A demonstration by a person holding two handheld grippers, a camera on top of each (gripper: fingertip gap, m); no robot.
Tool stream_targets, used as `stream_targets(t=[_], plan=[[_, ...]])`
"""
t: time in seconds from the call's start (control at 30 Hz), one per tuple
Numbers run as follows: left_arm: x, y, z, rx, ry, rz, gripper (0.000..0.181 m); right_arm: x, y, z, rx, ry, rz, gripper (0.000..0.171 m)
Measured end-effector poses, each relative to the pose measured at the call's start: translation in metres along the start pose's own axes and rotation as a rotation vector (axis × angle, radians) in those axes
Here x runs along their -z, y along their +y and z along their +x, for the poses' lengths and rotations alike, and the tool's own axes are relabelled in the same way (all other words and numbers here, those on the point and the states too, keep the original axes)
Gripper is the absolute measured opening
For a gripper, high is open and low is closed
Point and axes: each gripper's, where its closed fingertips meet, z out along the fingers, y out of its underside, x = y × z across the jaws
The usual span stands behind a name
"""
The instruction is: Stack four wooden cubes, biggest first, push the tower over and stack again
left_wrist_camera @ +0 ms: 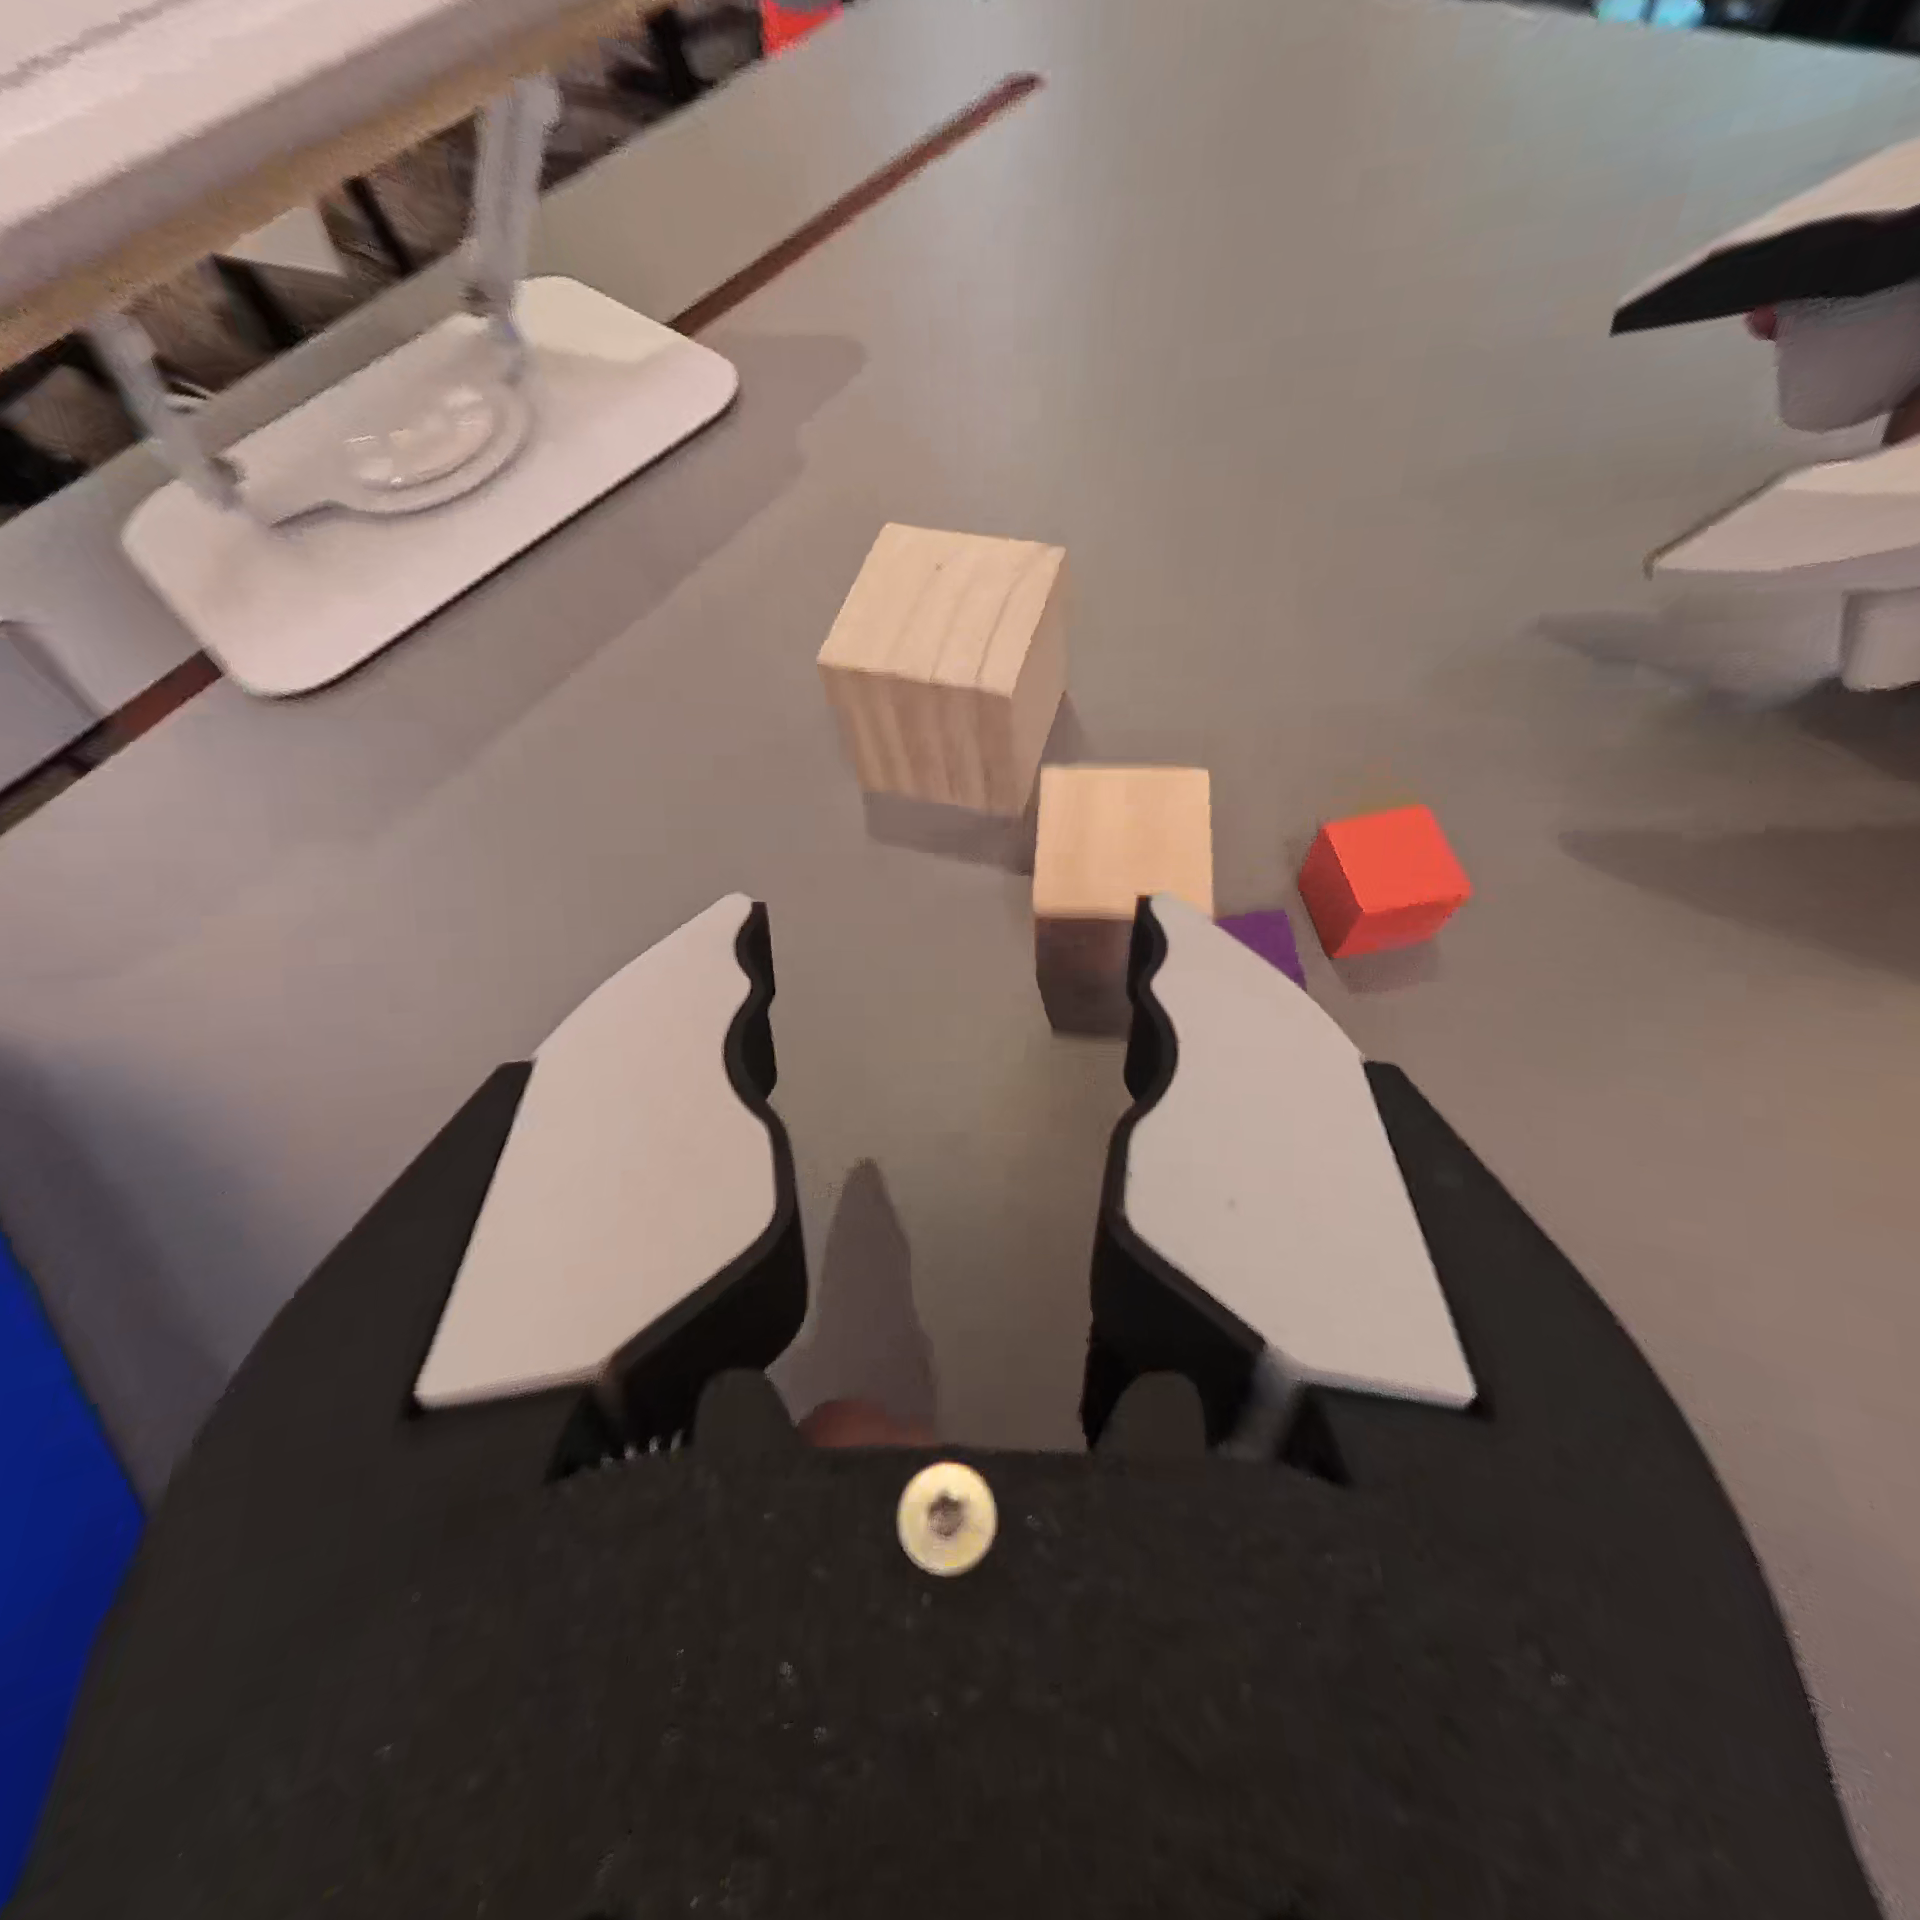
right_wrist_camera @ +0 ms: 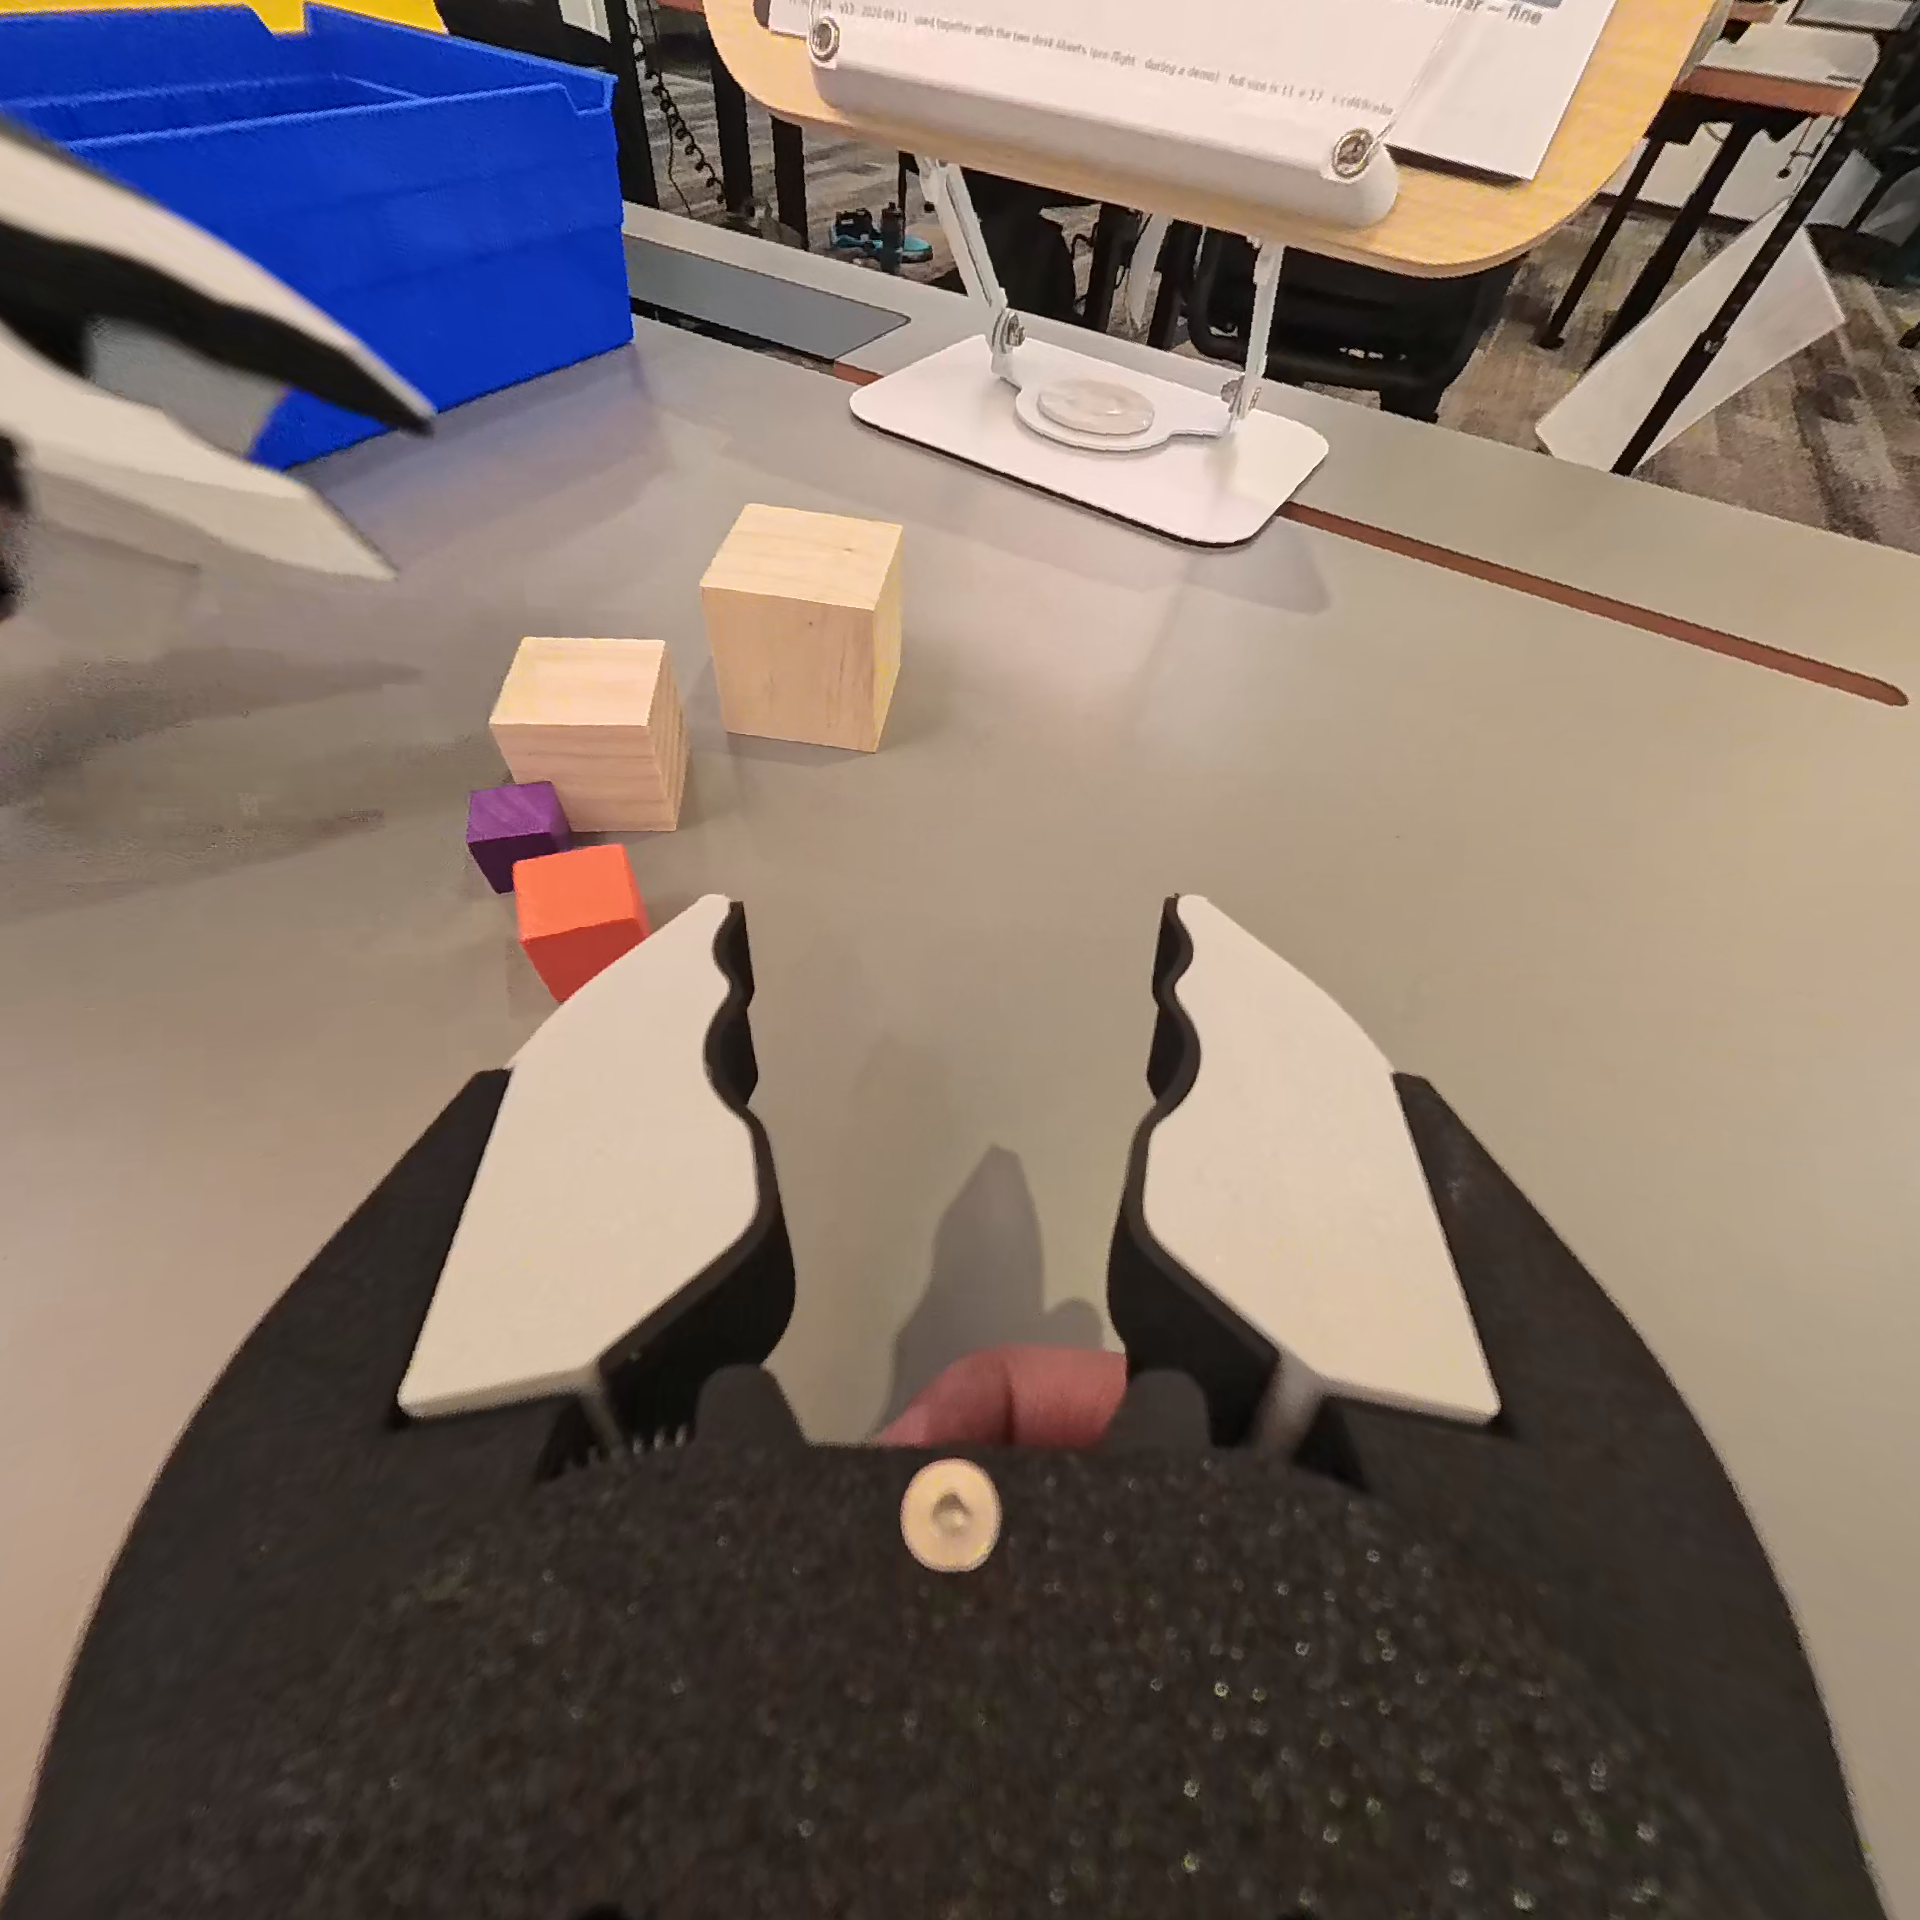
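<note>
The scene is being viewed from two wrist cameras, each looking forward and down along its own fingers, close above the grey table (left_wrist_camera: 1299,364). In the left wrist view, the cubes are being seen at frame centre, with the white stand (left_wrist_camera: 436,488) at upper left. In the right wrist view, the same cubes are being framed left of centre, the stand (right_wrist_camera: 1091,436) at upper centre. Both are being shared.

Each gripper, the left gripper (left_wrist_camera: 954,920) and the right gripper (right_wrist_camera: 954,920), has a broad black body with a rough, speckled surface and one pale round screw (right_wrist_camera: 950,1524) set near its far edge. Their two fingers (right_wrist_camera: 613,1164) are flat pale grey plates backed by black pads with wavy inner edges.
</note>
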Motion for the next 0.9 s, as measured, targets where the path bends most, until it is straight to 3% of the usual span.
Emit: stream_targets(t=[0.17,0.37,0.47,0.9], plan=[[-0.052,-0.030,0.003,0.000,0.231,-0.099,0.068,0.001,0.001,0.002,0.008,0.005,-0.004,0.074],[-0.091,-0.028,0.004,-0.090,0.280,-0.238,0.067,0.000,0.001,0.003,0.002,0.000,-0.004,0.074],[-0.094,-0.023,0.000,-0.133,0.287,-0.267,0.056,0.000,0.001,0.002,0.003,-0.002,-0.004,0.074],[-0.080,-0.013,0.006,-0.370,0.516,-0.362,0.056,-0.001,0.003,0.000,0.014,-0.006,-0.014,0.073]])
